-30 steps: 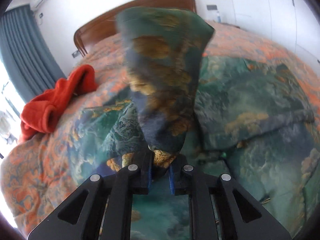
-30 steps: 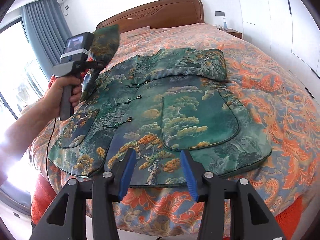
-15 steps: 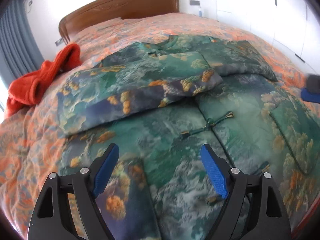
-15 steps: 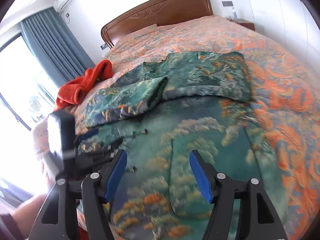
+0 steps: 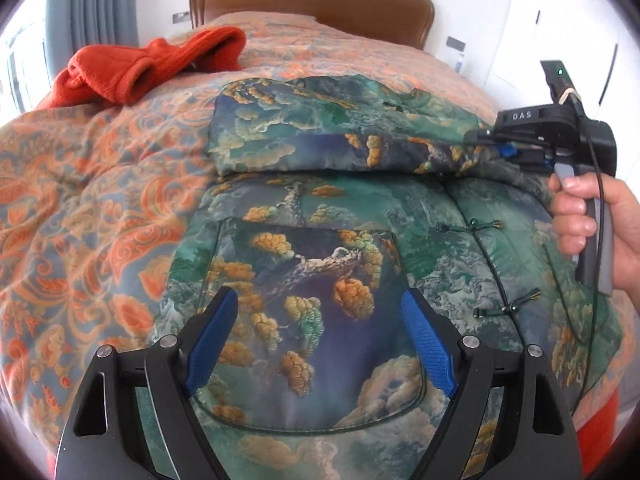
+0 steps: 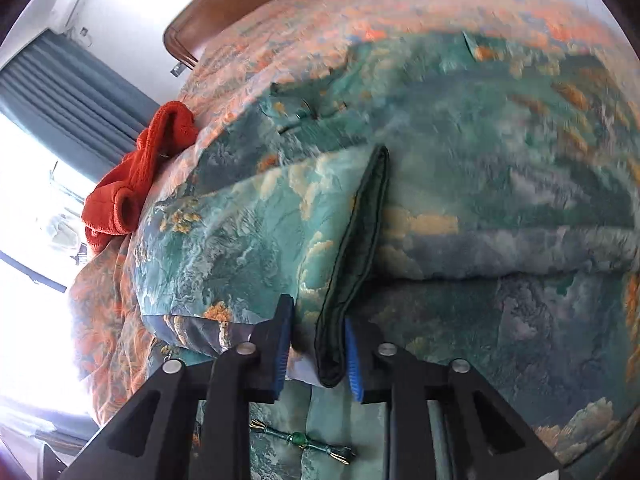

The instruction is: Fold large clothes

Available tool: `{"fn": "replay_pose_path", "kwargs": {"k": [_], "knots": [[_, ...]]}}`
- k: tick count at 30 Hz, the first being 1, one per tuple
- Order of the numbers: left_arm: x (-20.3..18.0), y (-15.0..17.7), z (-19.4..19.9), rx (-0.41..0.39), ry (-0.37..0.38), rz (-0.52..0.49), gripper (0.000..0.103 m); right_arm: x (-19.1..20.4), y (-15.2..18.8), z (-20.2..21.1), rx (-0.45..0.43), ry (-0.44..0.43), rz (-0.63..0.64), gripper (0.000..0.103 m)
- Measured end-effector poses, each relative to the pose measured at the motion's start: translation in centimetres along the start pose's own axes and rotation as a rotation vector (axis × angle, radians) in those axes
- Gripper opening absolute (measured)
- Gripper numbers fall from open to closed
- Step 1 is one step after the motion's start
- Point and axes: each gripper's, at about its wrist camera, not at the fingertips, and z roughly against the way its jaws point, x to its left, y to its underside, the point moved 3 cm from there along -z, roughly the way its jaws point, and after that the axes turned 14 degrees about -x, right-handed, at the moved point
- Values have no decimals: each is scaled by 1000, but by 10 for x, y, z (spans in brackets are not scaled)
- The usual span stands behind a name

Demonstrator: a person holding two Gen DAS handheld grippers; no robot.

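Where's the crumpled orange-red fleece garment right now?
The orange-red fleece garment lies upper left in both wrist views, on the orange paisley bedspread, beyond the green landscape-print jacket, near the wooden headboard.

Probably a home bedroom: wooden headboard, bed, curtains.

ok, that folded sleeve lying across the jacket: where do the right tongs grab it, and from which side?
The cuff, by its dark-lined edge. The sleeve lies flat across the jacket; only that open end lifts as a lip. Come from the hem side, along the edge, a finger each side, as the right tongs sit now.
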Motion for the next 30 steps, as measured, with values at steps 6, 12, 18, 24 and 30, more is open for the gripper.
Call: {"fn": "replay_pose_path", "kwargs": {"k": [6,12,18,24,30], "knots": [[-2,-9,-5,-14,23,4,85,30,-54,9,-226,39,225,19],[3,-10,-17,27,25,-5,85,-4,-41,-58,-89,163,227,27],[22,-47,-26,26,46,31,87,-14,-44,-29,-127,203,191,49],[29,-116,-102,6,94,69,82,27,-55,9,-279,117,340,49],[41,-110,-211,155,14,53,52,21,-42,-53,-130,85,266,41]]}}
